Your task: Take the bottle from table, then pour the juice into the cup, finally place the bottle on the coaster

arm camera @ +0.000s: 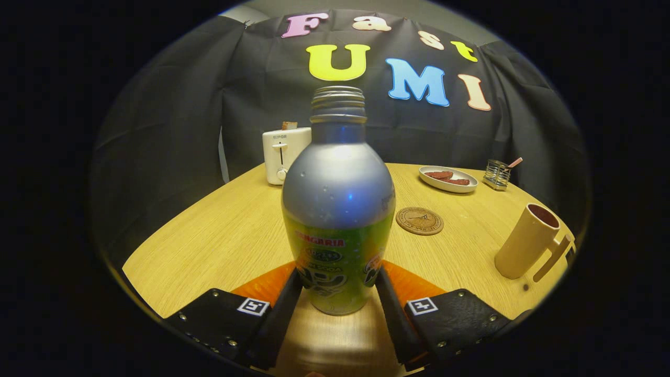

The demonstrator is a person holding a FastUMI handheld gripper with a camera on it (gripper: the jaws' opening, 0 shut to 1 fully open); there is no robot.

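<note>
Gripper view put the bottle [338, 209] upright between your fingers, its long axis vertical, neck open at the top with no cap. Your gripper [338, 293] had its jaws drawn narrow around the lower body, and both pads looked pressed against the sides, so you seemed to have a hold on it. Whether the base was off the table [220, 235] I could not tell; it sat low, near the wood. The cup [528, 242] stood off to the right of the bottle and somewhat beyond your fingers, handle turned toward you. The coaster [419, 220] lay nearer, just right of the bottle and beyond the fingers. The pour, by my judgement, called for a carry rightward before any tilt.
</note>
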